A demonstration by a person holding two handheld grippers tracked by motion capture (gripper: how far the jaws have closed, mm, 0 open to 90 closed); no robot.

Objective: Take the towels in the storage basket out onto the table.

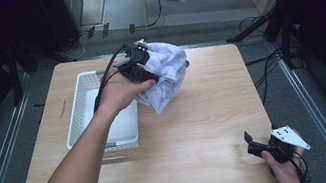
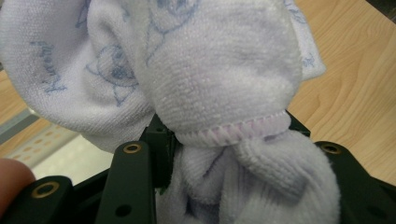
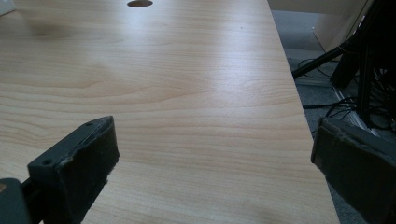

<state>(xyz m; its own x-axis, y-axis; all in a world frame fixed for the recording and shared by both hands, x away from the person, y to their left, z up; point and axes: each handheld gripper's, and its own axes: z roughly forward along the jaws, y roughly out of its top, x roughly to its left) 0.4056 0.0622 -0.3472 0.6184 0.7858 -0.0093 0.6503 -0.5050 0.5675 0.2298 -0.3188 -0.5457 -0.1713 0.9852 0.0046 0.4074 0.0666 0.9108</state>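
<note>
left claw carrying a bunched towel, right claw idle.

high view: my left claw holds a white towel lifted at about 12 o'clock of the surface, just beside the far right corner of the white basket; the cloth hangs toward 5 o'clock. my right claw rests at 5 o'clock near the surface's edge, well apart. left gripper view: the jaws are closed on a thick fold of the towel, its hem crossing between them, wood below at right. right gripper view: the jaws stand wide apart with nothing between them, bare wood ahead. i judge this is mid-carry; next calls for either lowering it into the basket or spreading it flat, probably with the right claw's help.
</note>
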